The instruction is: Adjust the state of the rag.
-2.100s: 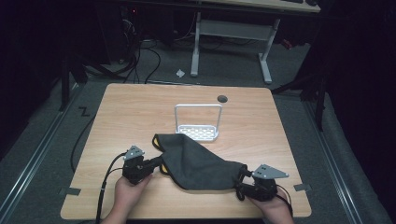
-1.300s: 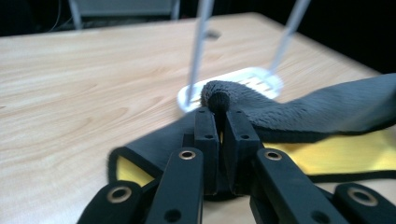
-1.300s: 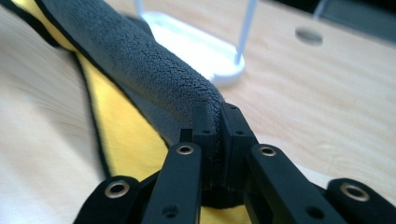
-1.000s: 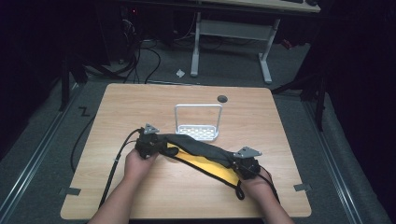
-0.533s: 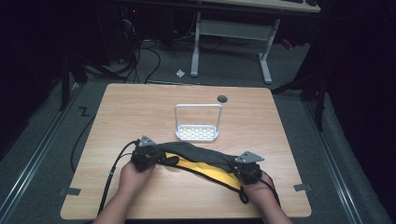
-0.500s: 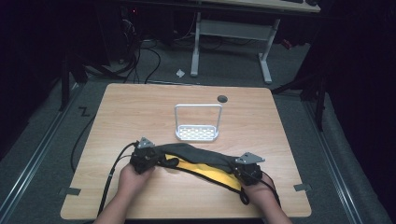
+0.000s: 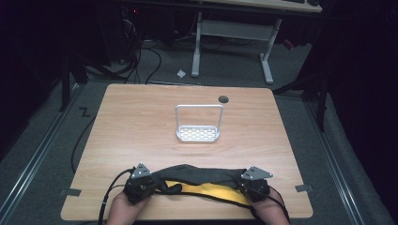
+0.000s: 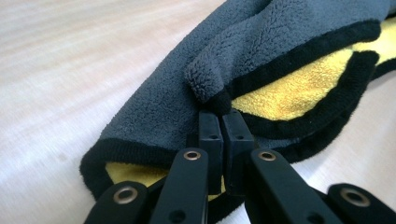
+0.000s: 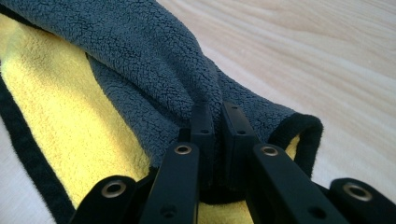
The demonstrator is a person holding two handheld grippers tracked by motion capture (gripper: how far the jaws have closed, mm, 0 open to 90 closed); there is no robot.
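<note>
A fleece cloth (image 7: 202, 180), grey on one side, yellow on the other, with black edging, lies stretched along the table's near edge. My left gripper (image 7: 141, 183) is shut on its left end, and my right gripper (image 7: 256, 185) is shut on its right end. In the left gripper view the jaws pinch a grey fold of the cloth (image 8: 261, 51) right at the black hem. In the right gripper view the jaws clamp the cloth (image 9: 140, 60) where the grey layer bunches, yellow fleece to their left.
A white wire rack (image 7: 198, 124) with a perforated base stands near the middle of the wooden table (image 7: 141, 117). A round cable hole (image 7: 224, 99) is near the far edge. Beyond the table are desk legs and cables on a dark floor.
Both grippers have drawn the cloth back toward the near edge and lowered it. The cloth has gone from a loose heap to a long flat band between them.
</note>
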